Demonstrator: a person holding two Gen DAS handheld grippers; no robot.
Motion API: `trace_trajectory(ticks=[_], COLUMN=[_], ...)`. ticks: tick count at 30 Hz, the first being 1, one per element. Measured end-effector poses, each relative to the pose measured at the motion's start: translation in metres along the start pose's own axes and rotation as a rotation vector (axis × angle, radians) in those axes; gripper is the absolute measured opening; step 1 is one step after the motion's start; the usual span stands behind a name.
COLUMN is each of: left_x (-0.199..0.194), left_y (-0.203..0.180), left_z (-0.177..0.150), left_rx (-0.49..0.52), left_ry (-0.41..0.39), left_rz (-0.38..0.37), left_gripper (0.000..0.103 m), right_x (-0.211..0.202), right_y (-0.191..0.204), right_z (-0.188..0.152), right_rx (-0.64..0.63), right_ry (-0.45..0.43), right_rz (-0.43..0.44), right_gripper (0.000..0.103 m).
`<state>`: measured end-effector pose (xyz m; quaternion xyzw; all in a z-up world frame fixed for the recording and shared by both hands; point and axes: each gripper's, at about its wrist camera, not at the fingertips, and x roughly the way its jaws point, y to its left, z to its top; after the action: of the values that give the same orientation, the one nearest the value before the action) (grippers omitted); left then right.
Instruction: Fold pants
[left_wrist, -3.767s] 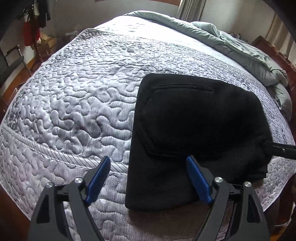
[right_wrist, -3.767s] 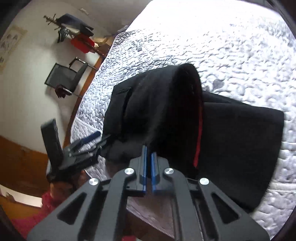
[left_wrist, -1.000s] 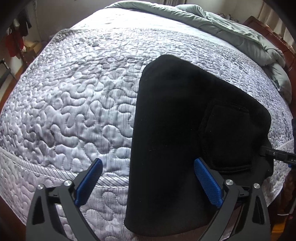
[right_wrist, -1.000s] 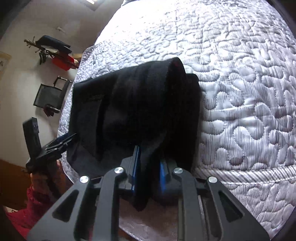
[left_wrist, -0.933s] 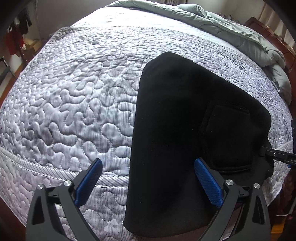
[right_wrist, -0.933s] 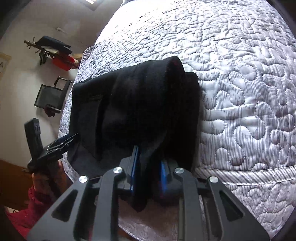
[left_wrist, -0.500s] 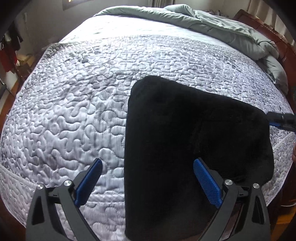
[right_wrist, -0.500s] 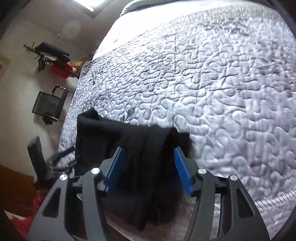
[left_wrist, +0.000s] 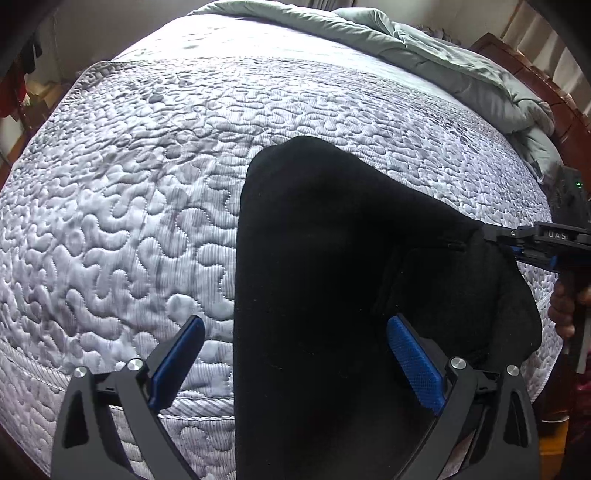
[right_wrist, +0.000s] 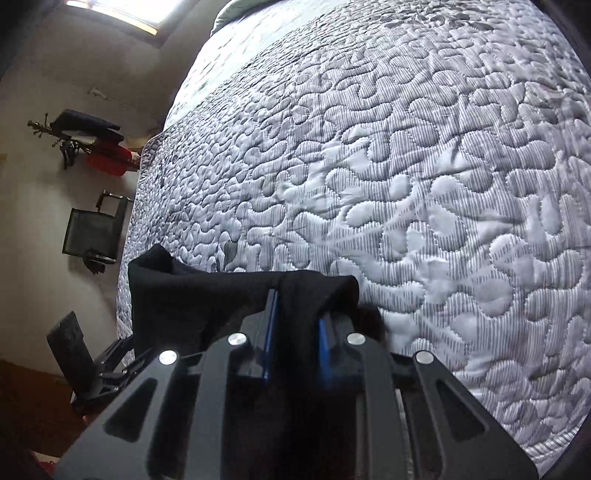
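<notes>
The black pants (left_wrist: 332, 266) lie folded in a thick bundle on the quilted bed near its front edge. My left gripper (left_wrist: 295, 354) is open, its blue pads either side of the bundle's near end, the right pad over the cloth. My right gripper (right_wrist: 295, 325) is shut on the bundle's right edge; black cloth (right_wrist: 207, 295) fills the gap between its pads. It shows in the left wrist view (left_wrist: 517, 242) at the bundle's right side, and the left gripper shows in the right wrist view (right_wrist: 110, 365) at lower left.
A grey-white quilted bedspread (left_wrist: 129, 184) covers the bed. A green-grey duvet (left_wrist: 443, 62) is bunched at the far side by a wooden headboard (left_wrist: 535, 74). A black chair (right_wrist: 92, 232) and a coat rack (right_wrist: 85, 144) stand beside the bed.
The right gripper opened about half a second ago and has closed again on the bundle's right edge. The bundle shifted slightly up the bed. The left gripper stayed open.
</notes>
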<state>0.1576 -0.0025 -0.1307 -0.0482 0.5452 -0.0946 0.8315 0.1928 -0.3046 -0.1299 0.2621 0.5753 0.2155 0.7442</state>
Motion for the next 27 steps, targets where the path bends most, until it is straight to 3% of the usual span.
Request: trace_trajectory(ticks=[3,5,6,10,17,19,23,27], left_x=[-0.004,-0.009,-0.012,-0.018,-0.025,-0.027,-0.030,-0.034], left_y=[0.000,0.000,-0.001,-0.007,-0.014,-0.017,-0.021,-0.024], left_z=[-0.001,-0.003,-0.004,-0.008,-0.013,-0.014,-0.014,-0.014], left_rx=[-0.002,0.004,0.009,0.036,0.049,0.053,0.058,0.070], left_ry=[0.000,-0.005,-0.008,-0.015,-0.021,-0.024,-0.030,-0.041], left_rz=[0.005,0.013,0.012,0.015,-0.004,-0.004,-0.008,-0.007], left_gripper=[0.099,0.099,0.099,0.099,0.099,0.099,0.099,0.099], right_x=[-0.008,-0.022,-0.027,-0.043,-0.040,-0.039,-0.040,-0.049], right_y=[0.002,0.004,0.005,0.007,0.018,0.022,0.032,0.035], right_z=[-0.005,-0.016,-0.022,-0.057,-0.108,-0.112,-0.109,-0.106], right_rx=[-0.011,-0.017,-0.019,-0.025,-0.082,-0.106,-0.158,-0.167], right_ry=[-0.016,-0.035,-0.040,-0.023,0.077,0.081,0.085,0.066], right_rz=[0.018,0.034,0.036,0.047,-0.010,-0.020,-0.029,-0.020], right_gripper=[0.027,0.050,0.054,0.062,0.064,0.058,0.025,0.012])
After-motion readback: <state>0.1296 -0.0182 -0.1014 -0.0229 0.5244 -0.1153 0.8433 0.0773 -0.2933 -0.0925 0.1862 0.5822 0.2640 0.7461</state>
